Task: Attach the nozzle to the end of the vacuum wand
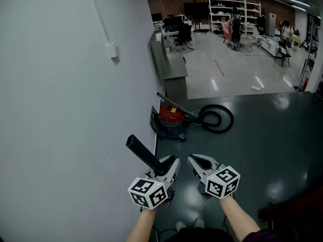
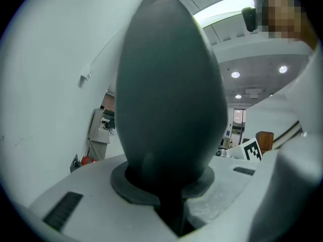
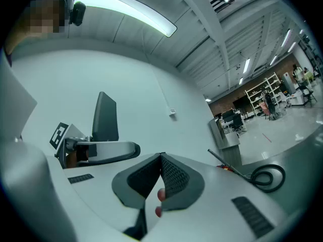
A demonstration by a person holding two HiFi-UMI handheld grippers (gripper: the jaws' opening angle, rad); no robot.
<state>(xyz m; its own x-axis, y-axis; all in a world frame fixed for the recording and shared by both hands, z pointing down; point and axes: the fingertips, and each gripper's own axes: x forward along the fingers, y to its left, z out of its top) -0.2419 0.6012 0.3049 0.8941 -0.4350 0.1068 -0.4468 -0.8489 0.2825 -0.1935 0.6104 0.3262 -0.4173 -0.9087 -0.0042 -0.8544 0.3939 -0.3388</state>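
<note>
A: So where's the nozzle (image 1: 144, 154)?
B: Clamped in the left gripper (image 1: 170, 164). It's a black, flat-sided tube. One end is seated between the pads, and the rest sticks out up and toward the wall (image 1: 65, 110) in the head view. The pads press on it from both sides.
A: Right gripper (image 1: 196, 160)?
B: Jaws pressed together, nothing between the pads. It sits just beside the left one. Both are roughly level, held out in front of the person, marker cubes toward the head camera.
A: And the wand (image 1: 174, 105)?
B: Well apart from both grippers. It's a thin metal tube slanting up off the red vacuum canister (image 1: 170, 117). The canister stands on the dark floor (image 1: 272, 145) right by the wall's corner. The black hose (image 1: 218, 119) lies in a loop on the floor just right of the canister.
A: Nozzle touching the wand?
B: No, open floor between them.
A: Anything else nearby?
B: A grey counter (image 1: 171, 69) runs back behind the canister. White shelving (image 1: 227, 6) stands far across the lighter floor. There's a small white box (image 1: 114, 50) on the wall, with a conduit going up from it.
</note>
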